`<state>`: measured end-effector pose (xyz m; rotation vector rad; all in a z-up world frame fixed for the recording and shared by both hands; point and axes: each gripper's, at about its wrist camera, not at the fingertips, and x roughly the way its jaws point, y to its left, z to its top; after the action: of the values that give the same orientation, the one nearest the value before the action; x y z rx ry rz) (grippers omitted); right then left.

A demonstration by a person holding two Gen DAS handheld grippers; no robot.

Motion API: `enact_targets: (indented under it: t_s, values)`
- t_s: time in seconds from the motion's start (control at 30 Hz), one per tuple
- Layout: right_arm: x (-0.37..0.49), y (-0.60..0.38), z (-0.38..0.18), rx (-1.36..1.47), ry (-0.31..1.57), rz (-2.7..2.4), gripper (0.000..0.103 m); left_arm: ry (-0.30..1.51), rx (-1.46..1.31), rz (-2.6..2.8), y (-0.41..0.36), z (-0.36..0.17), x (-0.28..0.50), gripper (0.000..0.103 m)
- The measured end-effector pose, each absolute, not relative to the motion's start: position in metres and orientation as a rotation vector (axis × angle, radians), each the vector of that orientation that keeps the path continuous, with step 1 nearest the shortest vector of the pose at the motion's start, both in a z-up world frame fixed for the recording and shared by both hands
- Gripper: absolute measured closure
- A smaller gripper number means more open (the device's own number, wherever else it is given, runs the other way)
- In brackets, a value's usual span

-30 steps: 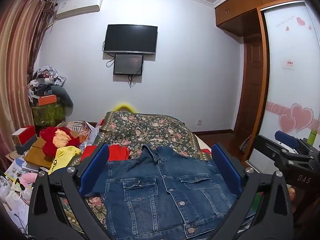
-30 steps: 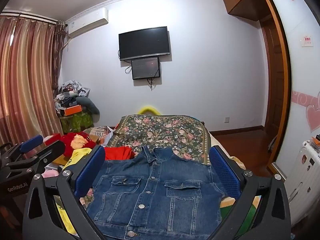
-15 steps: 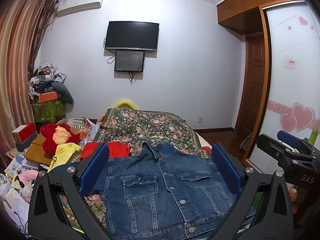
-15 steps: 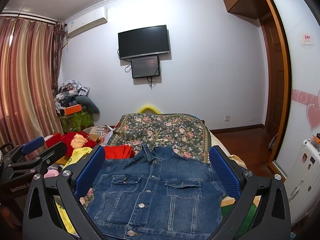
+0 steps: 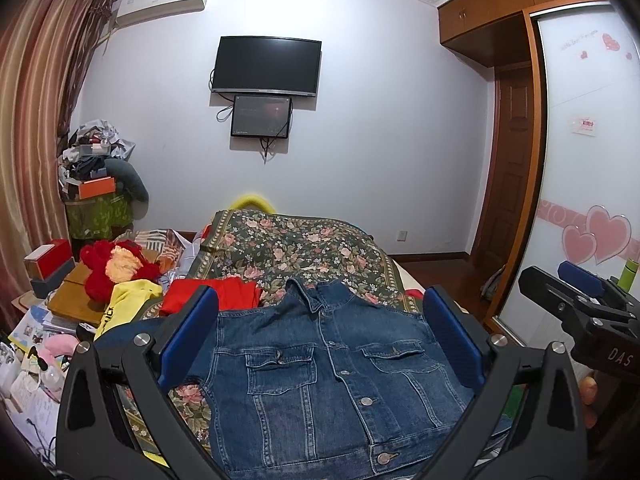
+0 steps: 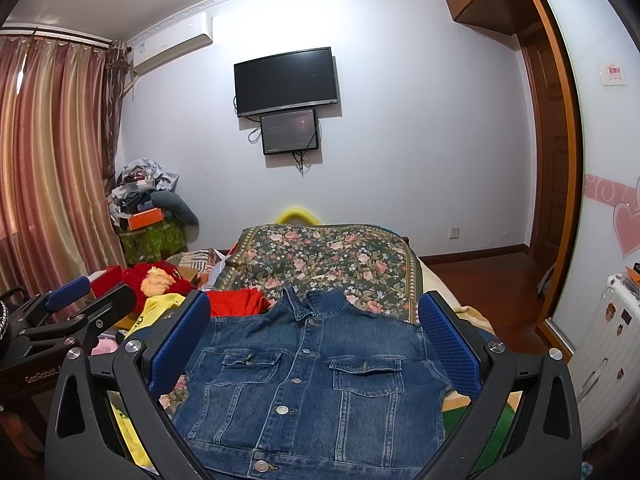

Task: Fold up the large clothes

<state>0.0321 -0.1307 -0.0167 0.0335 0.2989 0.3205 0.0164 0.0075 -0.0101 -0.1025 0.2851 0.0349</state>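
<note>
While both cameras cut off its lower hem, the denim jacket lies flat, buttoned and collar-away on the floral bedspread; its sleeves are hidden behind the fingers. Left gripper and right gripper hover over it, fingers wide apart, holding nothing. Only the right wrist view shows a white suitcase; only the left shows a green bottle.
</note>
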Motion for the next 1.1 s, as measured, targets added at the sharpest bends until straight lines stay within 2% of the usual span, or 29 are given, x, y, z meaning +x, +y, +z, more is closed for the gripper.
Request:
enact_targets:
  t_s: [1.1]
  values:
    - [0.044,-0.129,-0.021,0.038,0.335,0.314,0.0,0.321,-0.124,0.044,0.017,-0.02,0.029,0.0]
